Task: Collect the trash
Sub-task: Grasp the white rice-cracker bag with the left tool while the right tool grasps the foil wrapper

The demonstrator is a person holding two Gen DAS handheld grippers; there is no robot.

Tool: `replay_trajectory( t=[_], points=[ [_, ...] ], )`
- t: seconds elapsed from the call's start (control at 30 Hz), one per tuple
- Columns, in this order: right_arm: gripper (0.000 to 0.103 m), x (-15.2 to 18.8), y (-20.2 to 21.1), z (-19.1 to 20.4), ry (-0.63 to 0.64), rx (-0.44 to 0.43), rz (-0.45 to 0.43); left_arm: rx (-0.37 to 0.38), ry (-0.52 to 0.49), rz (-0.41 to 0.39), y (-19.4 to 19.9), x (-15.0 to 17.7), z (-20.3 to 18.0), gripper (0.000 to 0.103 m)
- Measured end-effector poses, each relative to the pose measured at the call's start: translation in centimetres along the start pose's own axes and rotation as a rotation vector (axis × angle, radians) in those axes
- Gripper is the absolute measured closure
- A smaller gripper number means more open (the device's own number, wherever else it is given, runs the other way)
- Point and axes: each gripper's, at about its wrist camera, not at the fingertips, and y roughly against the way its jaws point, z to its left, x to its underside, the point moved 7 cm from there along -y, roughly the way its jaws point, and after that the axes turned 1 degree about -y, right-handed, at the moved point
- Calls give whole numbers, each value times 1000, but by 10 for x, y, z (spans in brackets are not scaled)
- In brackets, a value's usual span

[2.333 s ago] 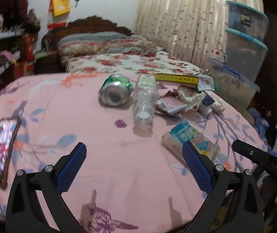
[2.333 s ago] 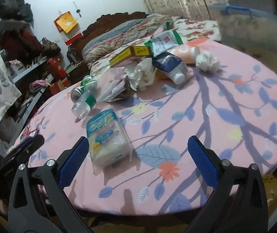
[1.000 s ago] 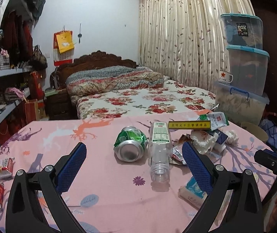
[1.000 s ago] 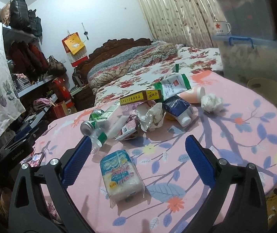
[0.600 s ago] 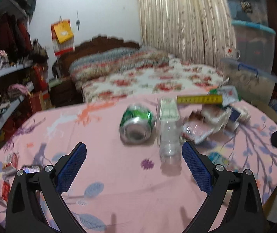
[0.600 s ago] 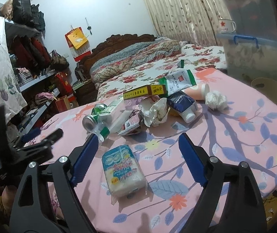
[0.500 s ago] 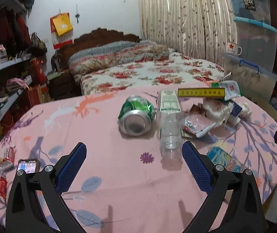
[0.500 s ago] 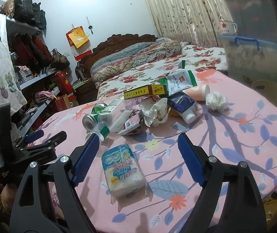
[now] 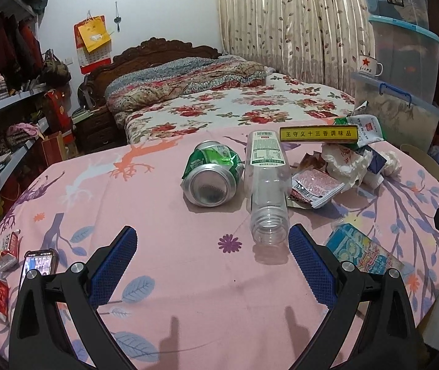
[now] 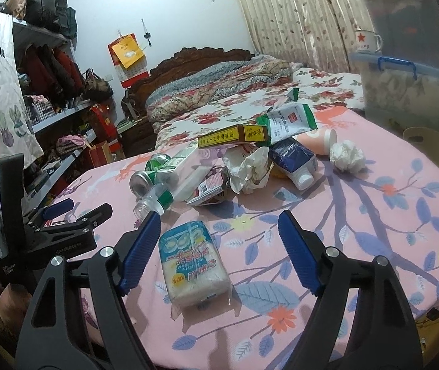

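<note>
On the pink floral tablecloth we see the tissue pack lying between our right gripper's blue pads, which have just been closing yet stand clear of it. Behind it lie a clear bottle, a crushed green can (touching it) and wrappers. Our left gripper hovers wide apart, empty.

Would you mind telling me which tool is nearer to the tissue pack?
Right. The right tool straddles the tissue pack, jaws open; the left tool sits beside it, apart.
</note>
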Motion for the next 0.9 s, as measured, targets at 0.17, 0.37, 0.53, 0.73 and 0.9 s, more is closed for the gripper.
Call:
replay_trajectory(
  t=[0.17,0.37,0.53,0.73,0.9],
  points=[
    [26,3,-4,-3,0,4,14,3,5,18,-5,2,-1,9],
    [49,15,-17,-28,2,73,90,47,21,65,-12,9,-1,12],
    [53,37,-37,-40,45,121,195,220,55,174,-18,28,-15,19],
    [53,47,-45,-30,78,95,223,224,36,201,-23,36,-25,19],
    [53,52,-58,-4,109,0,268,345,75,221,-18,37,-31,19]
  ],
)
